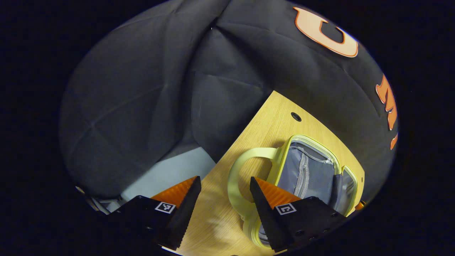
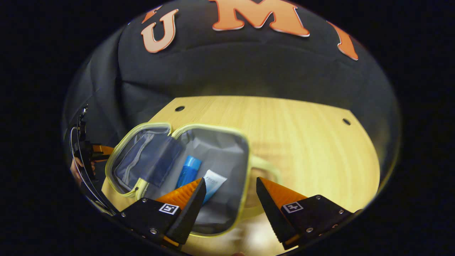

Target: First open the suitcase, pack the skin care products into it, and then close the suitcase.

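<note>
A small yellow-green suitcase (image 2: 245,167) lies open on the wooden table (image 2: 302,142), its grey lining showing. A blue bottle (image 2: 188,171) and a white tube (image 2: 214,183) lie inside the right half. My right gripper (image 2: 231,192) stands open just above the case's near edge, with nothing between its fingers. In the left gripper view the suitcase (image 1: 280,160) lies to the right, its zipped mesh lid (image 1: 307,170) up and its handle (image 1: 236,177) toward me. My left gripper (image 1: 225,188) is open over the handle, holding nothing. It also shows far left as the left gripper (image 2: 93,151).
The table has round holes (image 2: 180,108) near its back corners. Black cloth walls close in behind it. A pale floor patch (image 1: 170,174) lies beyond the table's edge in the left gripper view. Bare wood lies right of the case.
</note>
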A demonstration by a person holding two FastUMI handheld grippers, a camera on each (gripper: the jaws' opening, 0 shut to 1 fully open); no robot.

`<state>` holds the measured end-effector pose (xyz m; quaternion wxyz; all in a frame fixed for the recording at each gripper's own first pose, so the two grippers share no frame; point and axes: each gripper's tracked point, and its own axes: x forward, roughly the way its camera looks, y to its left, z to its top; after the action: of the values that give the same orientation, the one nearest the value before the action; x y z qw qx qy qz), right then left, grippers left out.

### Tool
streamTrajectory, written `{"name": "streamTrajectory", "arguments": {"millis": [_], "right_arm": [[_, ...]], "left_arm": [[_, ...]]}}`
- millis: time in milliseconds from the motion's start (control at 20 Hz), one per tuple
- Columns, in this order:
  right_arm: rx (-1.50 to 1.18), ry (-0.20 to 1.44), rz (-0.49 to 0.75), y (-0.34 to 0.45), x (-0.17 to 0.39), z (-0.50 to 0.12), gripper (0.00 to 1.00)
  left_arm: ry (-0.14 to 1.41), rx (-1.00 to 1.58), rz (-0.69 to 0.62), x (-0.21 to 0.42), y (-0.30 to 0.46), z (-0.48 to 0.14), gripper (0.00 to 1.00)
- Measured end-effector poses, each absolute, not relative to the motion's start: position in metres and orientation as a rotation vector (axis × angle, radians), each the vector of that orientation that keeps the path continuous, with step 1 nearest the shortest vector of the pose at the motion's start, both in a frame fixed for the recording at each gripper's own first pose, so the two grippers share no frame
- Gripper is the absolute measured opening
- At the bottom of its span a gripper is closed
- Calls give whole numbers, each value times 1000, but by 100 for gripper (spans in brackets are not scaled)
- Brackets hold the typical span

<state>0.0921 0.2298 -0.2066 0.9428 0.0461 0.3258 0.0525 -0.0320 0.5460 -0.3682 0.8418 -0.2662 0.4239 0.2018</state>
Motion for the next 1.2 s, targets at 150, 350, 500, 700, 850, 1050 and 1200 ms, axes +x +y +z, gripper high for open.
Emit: {"name": "streamTrajectory", "arguments": {"millis": [150,350,500,700,850,1050,1200], "right_arm": [[66,597,39,195,94,-181,94],[46,542,-12,164,93,-158,94],[36,489,-28,158,87,-143,94],[-57,448,-32,147,85,-129,94],[-78,417,-32,142,90,-116,94],[-65,369,-37,136,95,-99,96],[-78,322,-33,132,104,-85,96]], "left_arm": [[910,-750,392,-25,544,-378,79],[889,-972,395,-18,539,-391,24],[861,-981,324,-15,539,-385,20],[818,-989,270,-11,533,-362,9],[751,-952,238,-8,535,-324,9],[624,-918,161,4,516,-246,8],[552,-853,65,13,490,-184,9]]}}
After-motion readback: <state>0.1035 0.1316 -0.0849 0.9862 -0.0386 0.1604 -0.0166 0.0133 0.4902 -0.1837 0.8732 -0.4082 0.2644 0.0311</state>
